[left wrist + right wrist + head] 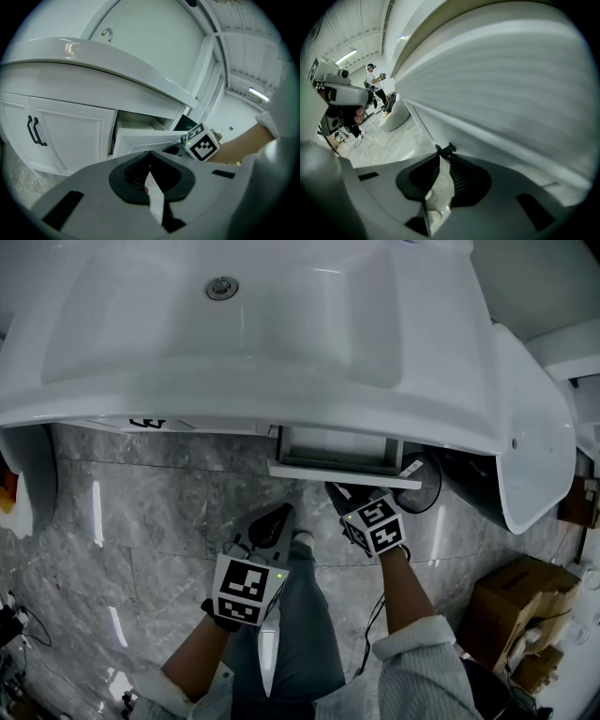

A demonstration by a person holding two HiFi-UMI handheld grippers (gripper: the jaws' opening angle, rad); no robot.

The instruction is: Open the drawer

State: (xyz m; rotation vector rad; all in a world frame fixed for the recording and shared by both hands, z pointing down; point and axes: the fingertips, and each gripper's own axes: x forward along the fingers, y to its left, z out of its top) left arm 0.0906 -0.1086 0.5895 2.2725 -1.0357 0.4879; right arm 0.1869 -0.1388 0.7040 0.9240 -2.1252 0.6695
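Grey marble floor [141,512] spread beneath a white sink basin [281,315] in the head view. The drawer [342,457] stood partly out from under the basin's front edge, right of centre. The right gripper [352,501] reached up to the drawer's front. The left gripper [274,521] hung lower, apart from the drawer and beside the person's leg. A cardboard box [520,592] sat on the floor well off to the right.

From the left gripper view, the jaws of that gripper [150,154] met at their tips with nothing between them. Beyond them was the drawer [145,138], pulled out a little beside the cabinet doors [70,136]. What showed of its inside looked bare, though its depths were hidden.

In the right gripper view, the jaws of that gripper [446,151] were drawn narrow and pinched a small black handle [447,149] at their very tips. A blurred white surface filled most of the picture.

The pull seemed under way and perhaps half done. It would go best straight back along the drawer's travel, level and steady. The pinch sat only at the jaw tips, so a sideways tug or a jerk could slip it off. The left gripper seemed best kept clear of the drawer's path.
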